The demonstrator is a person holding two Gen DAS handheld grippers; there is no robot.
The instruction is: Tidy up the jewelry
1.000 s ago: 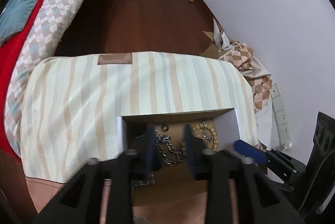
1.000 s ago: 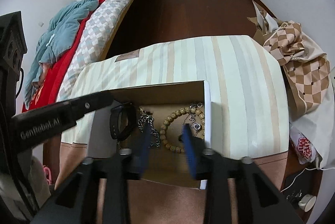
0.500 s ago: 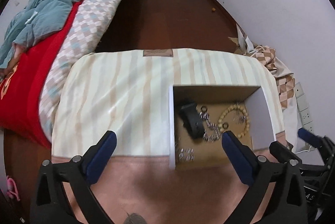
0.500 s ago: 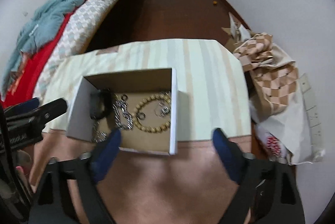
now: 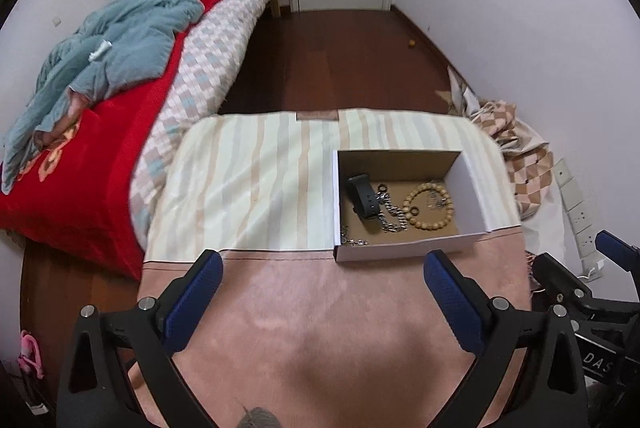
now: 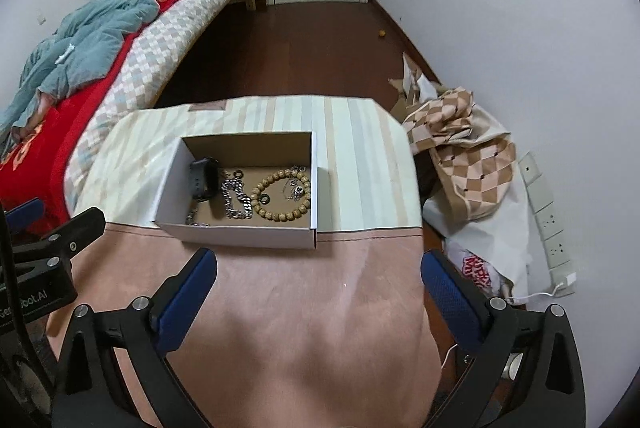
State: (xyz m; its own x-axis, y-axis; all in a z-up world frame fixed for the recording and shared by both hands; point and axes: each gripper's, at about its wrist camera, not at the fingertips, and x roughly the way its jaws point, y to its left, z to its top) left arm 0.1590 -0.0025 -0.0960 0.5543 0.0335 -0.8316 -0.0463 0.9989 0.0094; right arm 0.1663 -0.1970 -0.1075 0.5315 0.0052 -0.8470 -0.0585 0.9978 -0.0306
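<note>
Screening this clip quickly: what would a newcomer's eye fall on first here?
The open cardboard box on the striped table cover, holding a wooden bead bracelet, a silver chain and a black watch band. Then the red blanket on the bed at left, and the two wide-open, empty blue-padded claws: the left claw and right claw, near the lower edge of each view.

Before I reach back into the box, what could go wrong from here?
1. The silver chain lies against the black watch and the bead bracelet, so lifting one may drag another.
2. The small ring sits inside the bracelet, hard to pinch alone.
3. The box may slide on the cloth.
</note>
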